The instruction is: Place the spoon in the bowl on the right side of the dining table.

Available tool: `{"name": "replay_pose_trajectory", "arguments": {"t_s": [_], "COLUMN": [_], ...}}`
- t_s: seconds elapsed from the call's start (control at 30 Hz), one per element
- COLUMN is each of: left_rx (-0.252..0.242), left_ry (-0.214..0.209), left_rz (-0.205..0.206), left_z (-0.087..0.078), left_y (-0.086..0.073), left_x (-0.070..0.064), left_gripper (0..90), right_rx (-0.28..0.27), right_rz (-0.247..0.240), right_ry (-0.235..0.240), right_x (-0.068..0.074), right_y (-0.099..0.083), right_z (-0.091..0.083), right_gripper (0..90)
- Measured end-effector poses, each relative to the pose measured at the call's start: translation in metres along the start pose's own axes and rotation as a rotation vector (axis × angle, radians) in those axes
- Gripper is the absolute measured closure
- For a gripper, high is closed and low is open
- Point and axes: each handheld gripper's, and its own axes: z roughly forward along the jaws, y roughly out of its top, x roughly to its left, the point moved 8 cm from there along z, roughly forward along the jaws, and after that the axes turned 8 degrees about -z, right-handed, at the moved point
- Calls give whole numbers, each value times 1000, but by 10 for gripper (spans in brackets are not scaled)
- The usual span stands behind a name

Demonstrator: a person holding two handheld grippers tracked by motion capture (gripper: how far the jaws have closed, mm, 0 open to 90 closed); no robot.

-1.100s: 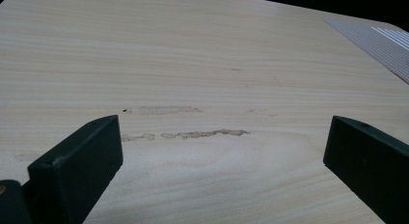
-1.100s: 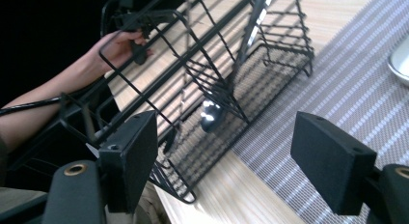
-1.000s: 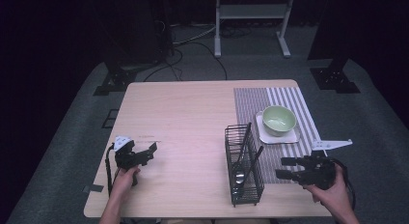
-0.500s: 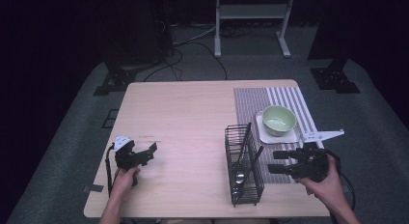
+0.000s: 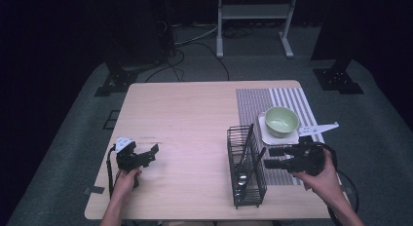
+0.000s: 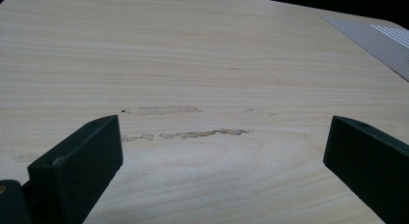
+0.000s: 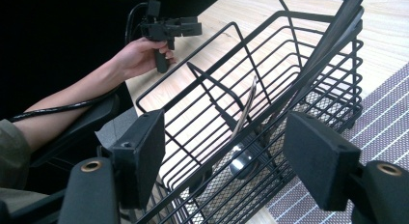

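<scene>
Pale wood-grain tabletop [image 5: 195, 119] under both of my tools. My left black two-jaw gripper [image 5: 148, 155] sits low over the near-left part of the table, held in the left hand [image 5: 125, 179]; in the left gripper view its jaws stand wide apart with bare wood and a few scuff marks [image 6: 185, 133] between them, nothing held, nothing touched that I can see. My right black two-jaw gripper [image 5: 273, 158] is held in the right hand [image 5: 324, 179] over the grey striped placemat [image 5: 272, 102], its jaws spread wide and pointing at the black wire rack basket [image 5: 246, 170], just beside its wall; I cannot tell whether a tip touches the wire. Nothing is between the jaws.

Count: one basket, standing upright at the near edge of the table, partly on the mat. Inside it, one metal spoon [image 7: 246, 137] with its bowl down on the mesh floor, and one dark long-handled utensil [image 7: 333, 35] leaning out over the rim. One pale green bowl [image 5: 281, 121] on one white square plate [image 5: 265, 136], on the mat beyond the right gripper. Two grippers, two hands.
</scene>
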Motion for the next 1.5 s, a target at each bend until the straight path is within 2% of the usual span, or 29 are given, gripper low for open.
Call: {"name": "replay_pose_trajectory", "arguments": {"t_s": [0.2,0.5,0.53,0.57,0.67,0.7,0.73,0.77,0.8,1.07,1.5], "left_rx": [-1,0,-2,-2,-2,-2,0,0,0,-1,-1], "left_ry": [1,0,-1,-1,-1,-1,0,0,0,-1,0], "left_rz": [3,2,1,1,0,0,3,3,3,-1,-4], "left_z": [0,0,0,0,0,0,0,0,0,0,0], "left_y": [0,0,0,0,0,0,0,0,0,0,0], "left_x": [0,0,0,0,0,0,0,0,0,0,0], "left_gripper": [0,0,0,0,0,0,0,0,0,0,0], "right_rx": [12,28,29,29,36,36,38,38,39,36,41], "right_rz": [17,24,26,26,28,28,32,32,33,28,29], "right_ry": [4,-16,-22,-22,-30,-30,-36,-36,-38,-30,-45], "right_x": [-2,-5,-6,-6,-7,-7,-7,-7,-8,-5,0], "right_y": [3,9,11,11,12,12,13,13,14,17,25], "right_z": [5,9,9,9,11,11,11,11,11,9,1], "right_gripper": [350,463,511,511,601,601,654,654,692,878,885]}}
